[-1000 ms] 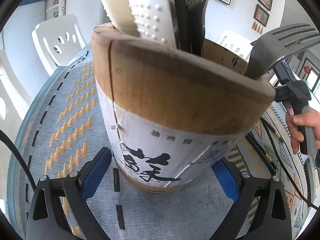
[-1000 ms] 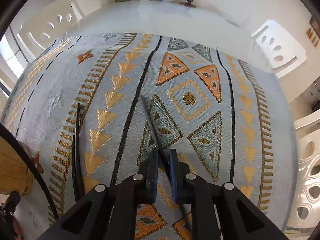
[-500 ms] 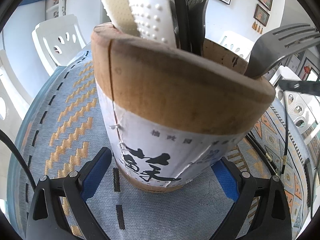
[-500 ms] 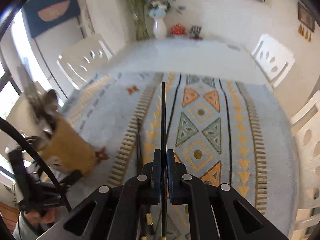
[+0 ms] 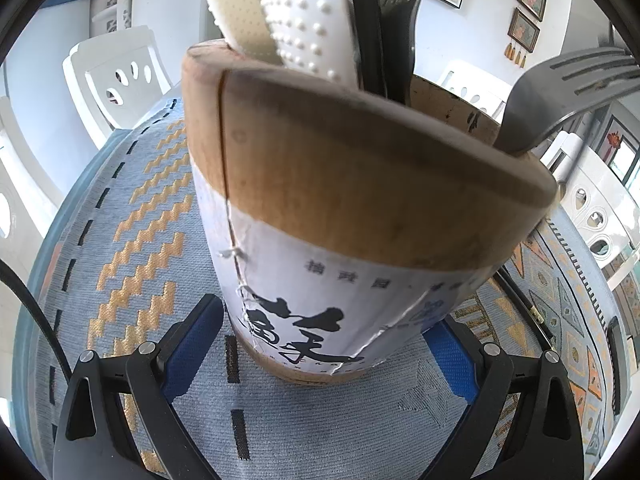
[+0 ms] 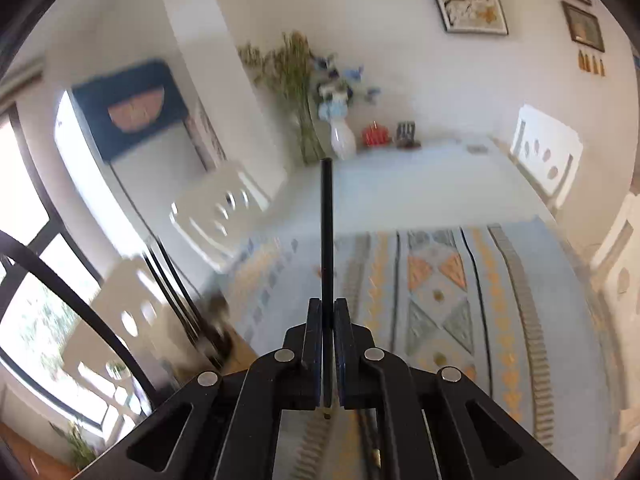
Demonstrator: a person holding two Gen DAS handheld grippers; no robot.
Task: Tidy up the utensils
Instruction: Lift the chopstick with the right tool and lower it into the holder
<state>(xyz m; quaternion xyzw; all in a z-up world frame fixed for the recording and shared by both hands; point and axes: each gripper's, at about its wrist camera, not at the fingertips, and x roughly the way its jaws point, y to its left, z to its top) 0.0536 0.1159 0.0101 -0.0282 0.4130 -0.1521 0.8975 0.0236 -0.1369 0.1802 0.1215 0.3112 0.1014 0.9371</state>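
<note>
Two blue pads (image 5: 192, 350) of your left tool (image 5: 320, 356) stand spread on either side of the wooden utensil holder (image 5: 360, 208), close against its base; whether they press it you cannot tell. That holder stands upright on the patterned tabletop (image 5: 132, 248) and carries a white dotted paddle (image 5: 296, 20), dark handles (image 5: 368, 28) and a grey slotted spatula (image 5: 560, 92). Your right tool (image 6: 327, 312) is pressed together on a black chopstick (image 6: 327, 220), which points straight ahead above the tabletop, toward a white vase (image 6: 342, 142).
</note>
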